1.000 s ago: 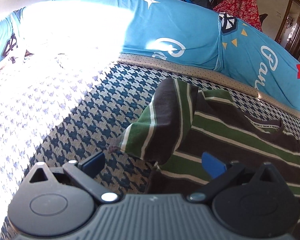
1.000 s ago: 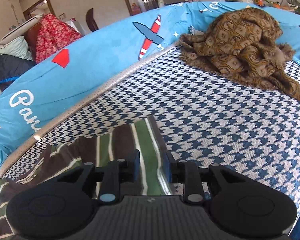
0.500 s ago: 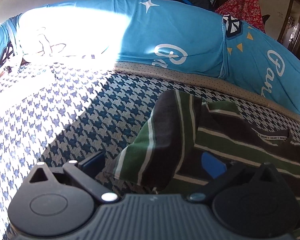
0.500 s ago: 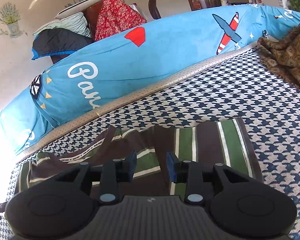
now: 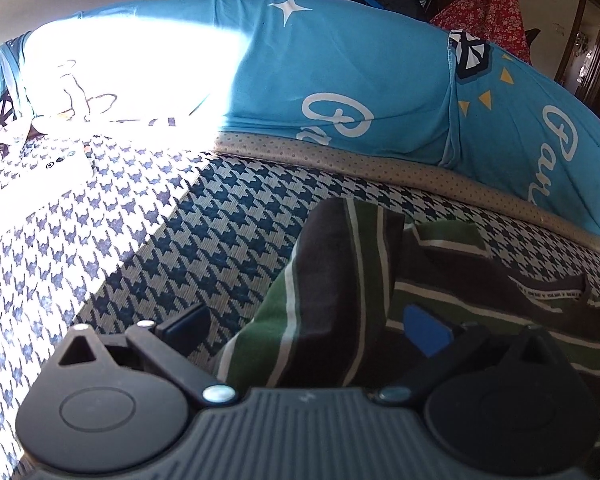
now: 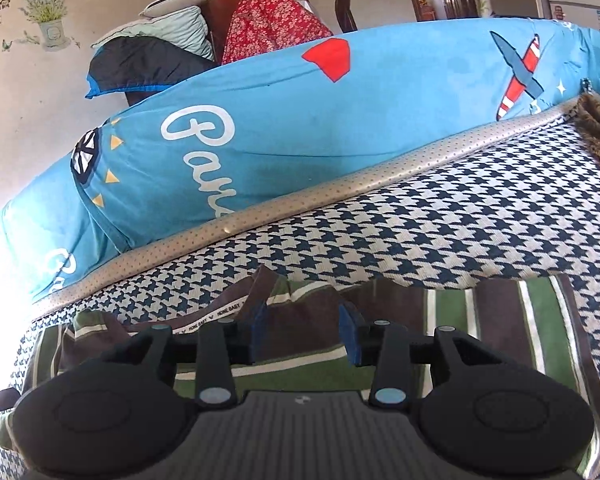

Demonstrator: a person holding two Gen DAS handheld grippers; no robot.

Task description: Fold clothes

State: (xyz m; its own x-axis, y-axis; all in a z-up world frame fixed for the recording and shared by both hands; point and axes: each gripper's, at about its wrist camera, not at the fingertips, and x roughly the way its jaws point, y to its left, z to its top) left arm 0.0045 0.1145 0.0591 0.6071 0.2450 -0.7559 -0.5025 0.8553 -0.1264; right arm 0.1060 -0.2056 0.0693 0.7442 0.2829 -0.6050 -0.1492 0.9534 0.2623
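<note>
Mid-fold on the striped shirt (image 5: 440, 300), brown/green/white, lying flat on the houndstooth mattress (image 5: 220, 240) just in front of the blue bolster (image 5: 340, 80). One sleeve (image 5: 328, 288) is already folded in over the body near the shirt's left side; the collar (image 6: 220, 312) points toward the bolster. Step in hand looks like a release after laying a fold: the right gripper (image 6: 302, 326) sits low over the shirt near the collar, jaws opening, no cloth pinched between the pads, only fabric lying beneath them. The left gripper (image 5: 304, 328) hangs over the folded sleeve's edge, jaws spread wide, one finger over bare mattress, the other over the shirt, gripping nothing. Both tilt downward toward the shirt, bodies roughly level side to side. Next move probably calls for picking a new edge, likely the hem or the far sleeve (image 6: 520, 320) on the shirt's right side, and pinching a single layer cleanly so the fold doesn't drag loose. Brown patterned cloth (image 6: 596, 128) sits well apart from the shirt, beside the bolster.
</note>
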